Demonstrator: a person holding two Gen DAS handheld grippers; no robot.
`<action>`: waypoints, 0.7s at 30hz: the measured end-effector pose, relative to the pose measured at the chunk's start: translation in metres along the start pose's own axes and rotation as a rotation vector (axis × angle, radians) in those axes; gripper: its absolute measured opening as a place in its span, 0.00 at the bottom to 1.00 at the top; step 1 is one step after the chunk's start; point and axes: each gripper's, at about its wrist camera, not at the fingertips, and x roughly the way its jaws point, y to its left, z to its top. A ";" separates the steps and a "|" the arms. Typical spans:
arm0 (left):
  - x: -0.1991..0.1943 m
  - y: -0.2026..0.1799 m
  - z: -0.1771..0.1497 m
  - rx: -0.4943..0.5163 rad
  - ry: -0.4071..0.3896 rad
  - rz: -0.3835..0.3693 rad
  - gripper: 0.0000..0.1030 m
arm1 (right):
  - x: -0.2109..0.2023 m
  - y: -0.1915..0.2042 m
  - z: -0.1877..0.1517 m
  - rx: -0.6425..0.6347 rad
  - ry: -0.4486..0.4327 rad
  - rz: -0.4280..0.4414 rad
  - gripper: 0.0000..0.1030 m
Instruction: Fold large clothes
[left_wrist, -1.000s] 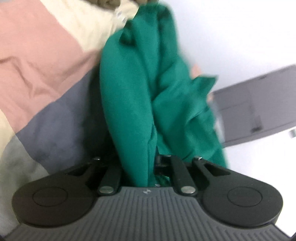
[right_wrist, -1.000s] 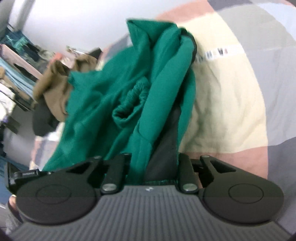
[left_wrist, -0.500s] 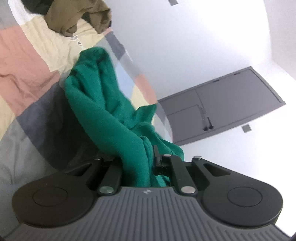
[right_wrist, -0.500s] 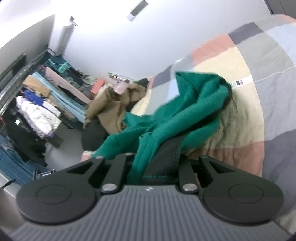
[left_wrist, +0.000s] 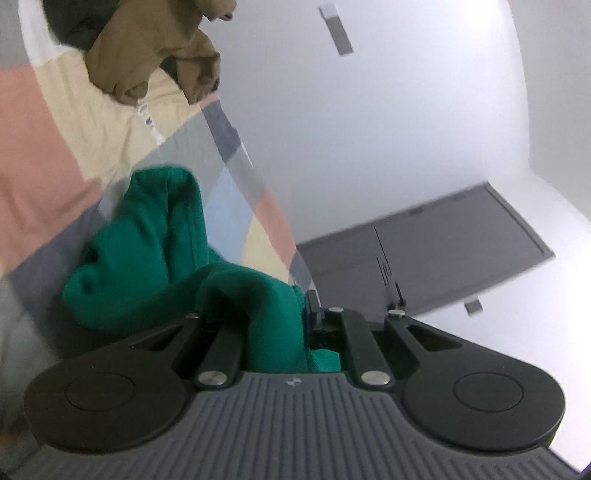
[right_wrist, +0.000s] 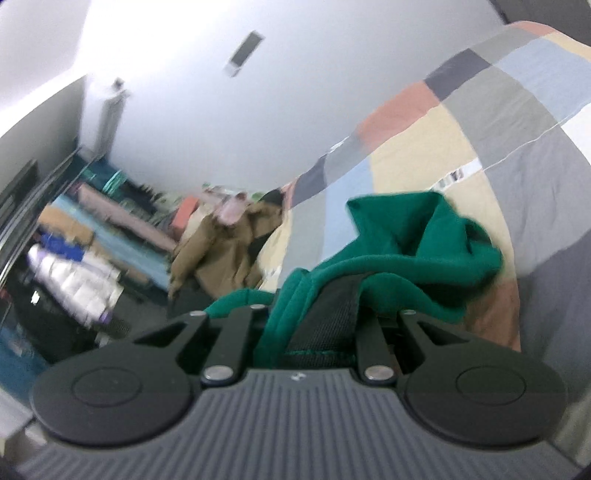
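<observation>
Lifting step judged: green garment (left_wrist: 155, 254) pinched in left gripper (left_wrist: 291, 332) and right gripper (right_wrist: 314, 328), both nearly closed. Cloth hung bunched over patchwork bed (right_wrist: 424, 147). Next: spread flat on bed middle.

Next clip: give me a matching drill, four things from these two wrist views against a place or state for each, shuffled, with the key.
Things:
1. green garment
2. brown garment
3. patchwork cover
4. clothes rack

Places or states:
A. spread over the bed
B. clamped in both the left tool and the right tool
C. in a heap at the far end of the bed
D. by the wall past the bed, full of hanging clothes

Pairs: 1-B, 2-C, 3-A, 4-D
</observation>
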 end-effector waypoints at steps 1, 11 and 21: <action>0.013 0.001 0.011 -0.004 -0.017 0.015 0.12 | 0.007 -0.004 0.010 0.012 -0.005 -0.020 0.19; 0.121 0.009 0.088 0.102 -0.133 0.186 0.12 | 0.136 -0.044 0.088 0.161 -0.050 -0.191 0.21; 0.205 0.084 0.112 0.135 -0.111 0.260 0.13 | 0.214 -0.134 0.085 0.293 0.004 -0.170 0.22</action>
